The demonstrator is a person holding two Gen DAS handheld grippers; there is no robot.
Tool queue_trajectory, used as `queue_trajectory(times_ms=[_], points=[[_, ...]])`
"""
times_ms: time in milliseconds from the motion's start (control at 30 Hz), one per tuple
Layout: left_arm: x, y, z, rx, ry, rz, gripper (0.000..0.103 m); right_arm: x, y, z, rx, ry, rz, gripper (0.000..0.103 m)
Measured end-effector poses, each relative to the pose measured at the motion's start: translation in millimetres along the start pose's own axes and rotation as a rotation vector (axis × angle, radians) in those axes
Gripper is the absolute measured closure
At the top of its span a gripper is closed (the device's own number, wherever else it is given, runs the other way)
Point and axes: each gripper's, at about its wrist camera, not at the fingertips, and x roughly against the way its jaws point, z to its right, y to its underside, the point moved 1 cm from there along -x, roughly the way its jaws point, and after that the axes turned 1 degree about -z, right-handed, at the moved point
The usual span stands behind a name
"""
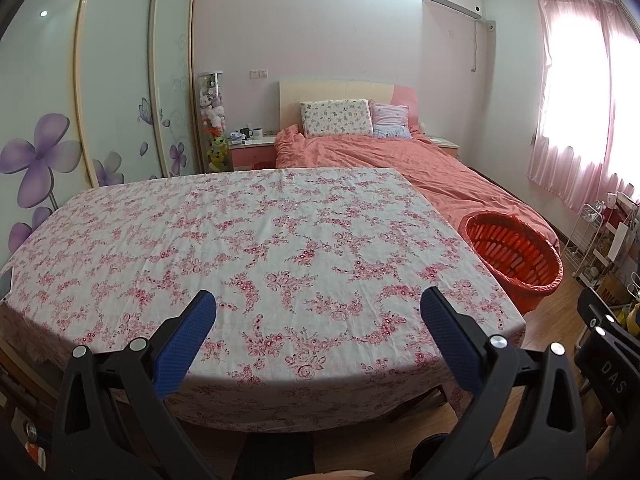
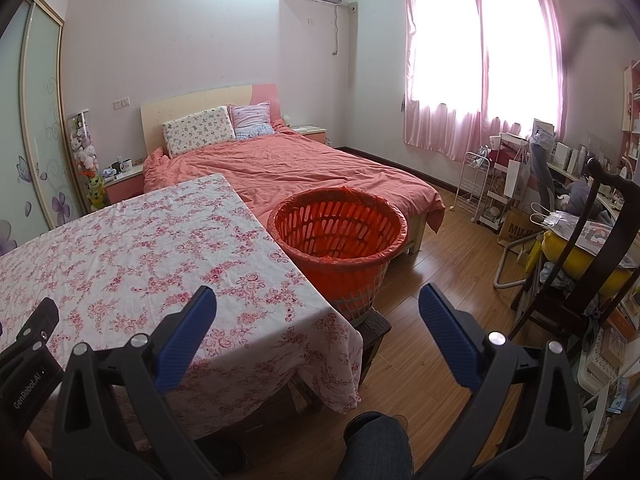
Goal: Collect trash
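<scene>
A table with a pink floral cloth (image 1: pixel 256 248) fills the left wrist view; I see no trash on it. It also shows in the right wrist view (image 2: pixel 132 248). An orange slatted basket lined with a red bag (image 2: pixel 338 236) stands on a low stool at the table's right corner, also in the left wrist view (image 1: pixel 516 256). My left gripper (image 1: pixel 318 312) is open and empty, above the table's near edge. My right gripper (image 2: pixel 318 312) is open and empty, over the table's right corner, short of the basket.
A bed with a salmon cover (image 2: pixel 304 172) lies behind the table and basket. Wooden floor (image 2: pixel 440 248) runs on the right. A dark wooden chair (image 2: pixel 592 248), a white wire rack (image 2: pixel 476 184) and cluttered shelves stand at the far right. A wardrobe (image 1: pixel 100 80) is on the left.
</scene>
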Motion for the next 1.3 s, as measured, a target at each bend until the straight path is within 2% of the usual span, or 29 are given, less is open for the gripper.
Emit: queue_trajectory(times_ms=[1300], points=[[-2.2,0.0,0.3,-0.002,-0.003,-0.009,0.002,-1.8,-1.2,-2.0,0.003,0.001,-0.001,0.004]])
